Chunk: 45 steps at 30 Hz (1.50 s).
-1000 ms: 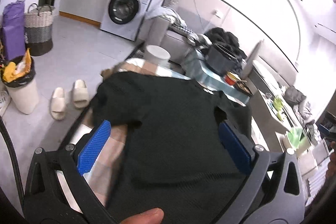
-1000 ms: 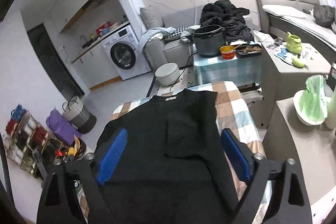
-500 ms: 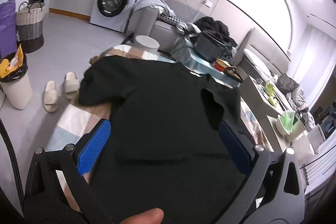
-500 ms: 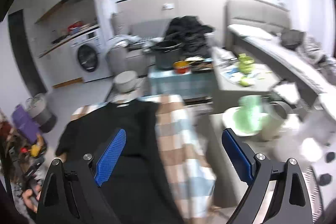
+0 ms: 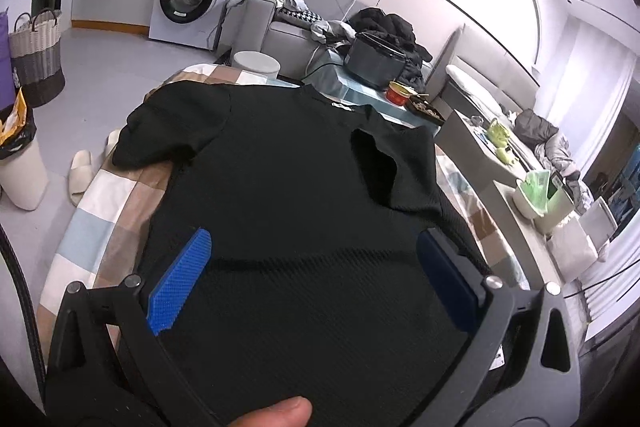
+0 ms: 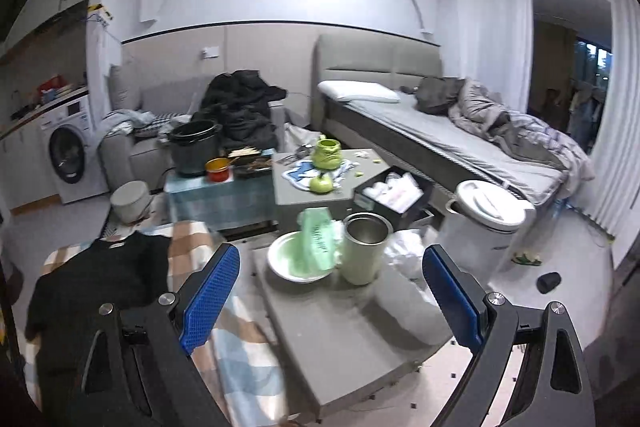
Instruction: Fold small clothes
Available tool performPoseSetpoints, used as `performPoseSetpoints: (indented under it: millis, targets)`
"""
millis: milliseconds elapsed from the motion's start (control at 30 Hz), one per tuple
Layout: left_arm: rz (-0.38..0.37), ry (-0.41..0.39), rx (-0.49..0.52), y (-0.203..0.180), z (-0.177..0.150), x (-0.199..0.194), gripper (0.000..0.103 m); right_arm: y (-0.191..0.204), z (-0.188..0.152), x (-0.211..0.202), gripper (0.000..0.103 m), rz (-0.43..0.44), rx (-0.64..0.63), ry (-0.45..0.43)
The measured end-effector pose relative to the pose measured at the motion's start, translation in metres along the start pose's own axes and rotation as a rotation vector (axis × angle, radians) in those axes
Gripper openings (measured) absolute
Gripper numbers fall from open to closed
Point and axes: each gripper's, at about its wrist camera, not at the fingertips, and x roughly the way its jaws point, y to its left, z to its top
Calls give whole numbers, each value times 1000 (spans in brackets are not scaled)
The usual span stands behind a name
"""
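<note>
Black T-shirt (image 5: 280, 187) flat on checked cloth (image 5: 100, 195), left claw (image 5: 316, 267) spread wide above it, right claw (image 6: 332, 291) likewise wide, empty.

The shirt (image 5: 288, 187) lies on the cloth (image 5: 104, 203), collar at the far end. Behind it stands a pot (image 5: 374, 61); right of the cloth, a table (image 6: 344, 331) bears a bowl (image 6: 288, 261) and cup (image 6: 366, 247).

Cool, even indoor light, bright glare on the white wall at upper right of the left view, strong fisheye bending with black corners, both views mostly sharp
</note>
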Motion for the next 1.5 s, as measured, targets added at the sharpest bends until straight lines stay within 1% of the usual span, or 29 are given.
performPoseSetpoints:
  millis: [67,133,267,367,400,467,533,567,600,633,667,700,733,833,867,933,1033,1100,1133,1167,1200,1267,1333,1367,1467,1500]
  targets:
    - [1,6,6,-3,-3,-1,102,-12,-5,-10,94,-34,10,-28]
    - [1,10,12,-5,-7,-1,102,-34,-12,-26,94,-54,51,-51]
    - [-11,16,35,-20,-15,-2,102,-98,-26,-71,94,-166,128,-96]
    - [-47,32,62,-44,-23,3,102,-136,-30,-113,94,-277,155,-168]
    - [-63,40,78,-55,-26,5,102,-148,-29,-126,96,-297,164,-193]
    - [-104,45,100,-76,-32,6,102,-162,-29,-154,98,-302,163,-227]
    - [-151,56,108,-94,-34,6,102,-158,-29,-173,100,-288,107,-236]
    - [-160,53,114,-102,-32,5,102,-153,-28,-178,100,-272,65,-226]
    - [-165,45,122,-108,-30,4,102,-142,-27,-183,100,-270,-3,-205]
    - [-170,37,139,-117,-29,2,102,-134,-25,-187,100,-288,-53,-200]
    - [-181,35,161,-126,-28,1,102,-126,-24,-194,100,-327,-108,-197]
    - [-191,38,173,-134,-27,1,102,-118,-18,-197,100,-346,-127,-202]
    - [-206,41,179,-141,-29,1,102,-117,-15,-202,100,-346,-129,-202]
    - [-229,52,192,-155,-32,-3,102,-114,-3,-221,101,-319,-114,-205]
    - [-228,42,194,-156,-30,-7,102,-109,-1,-229,101,-299,-121,-208]
    - [-224,18,184,-151,-20,-19,102,-94,6,-227,101,-238,-132,-201]
    - [-193,-48,164,-129,6,-53,102,-66,8,-234,101,-90,-121,-208]
    - [-130,-122,160,-110,35,-87,102,-42,13,-233,101,18,-105,-217]
    - [-112,-144,163,-103,46,-98,102,-29,13,-234,101,74,-105,-225]
    - [-74,-176,172,-94,62,-116,102,-12,12,-239,101,131,-103,-241]
    - [-44,-193,182,-86,75,-129,102,2,12,-244,102,176,-96,-255]
    - [10,-215,209,-67,104,-160,102,29,9,-253,102,277,-89,-272]
    - [47,-223,232,-52,126,-183,102,51,9,-258,102,363,-79,-284]
    - [77,-226,246,-43,136,-194,102,67,8,-263,102,419,-78,-283]
    - [150,-229,272,-18,155,-213,102,100,6,-268,103,517,-82,-287]
    - [163,-227,263,-10,159,-216,102,115,5,-269,103,549,-88,-290]
